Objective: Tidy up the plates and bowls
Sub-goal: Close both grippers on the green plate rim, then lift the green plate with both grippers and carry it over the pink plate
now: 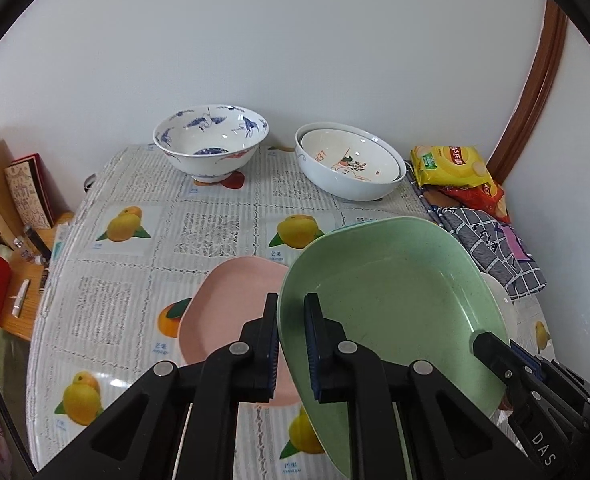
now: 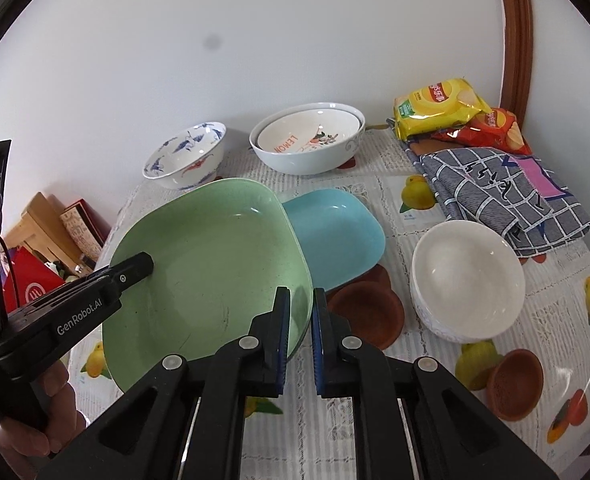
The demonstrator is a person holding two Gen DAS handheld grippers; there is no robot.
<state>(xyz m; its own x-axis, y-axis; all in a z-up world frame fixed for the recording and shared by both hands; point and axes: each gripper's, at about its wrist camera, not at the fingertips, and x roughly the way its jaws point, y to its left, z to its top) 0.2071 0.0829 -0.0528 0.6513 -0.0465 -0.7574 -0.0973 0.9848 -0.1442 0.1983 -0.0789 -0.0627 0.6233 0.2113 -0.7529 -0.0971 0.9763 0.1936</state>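
Observation:
A green plate (image 1: 395, 300) is held tilted above the table, also in the right wrist view (image 2: 211, 264). My left gripper (image 1: 291, 344) is shut on its left rim and shows in the right wrist view (image 2: 135, 268). My right gripper (image 2: 300, 336) is shut on its right rim and shows in the left wrist view (image 1: 491, 348). A pink plate (image 1: 231, 320) lies under the green plate's left side. A blue plate (image 2: 335, 232) lies behind it. A white bowl (image 2: 467, 280) stands to the right.
A blue-patterned bowl (image 1: 211, 140) and two nested white bowls (image 1: 351, 164) stand at the back by the wall. Snack bags (image 2: 439, 108) and a checked cloth (image 2: 495, 188) lie at the back right. Brown clay saucers (image 2: 367, 316) sit near the front. Clutter stands off the table's left edge.

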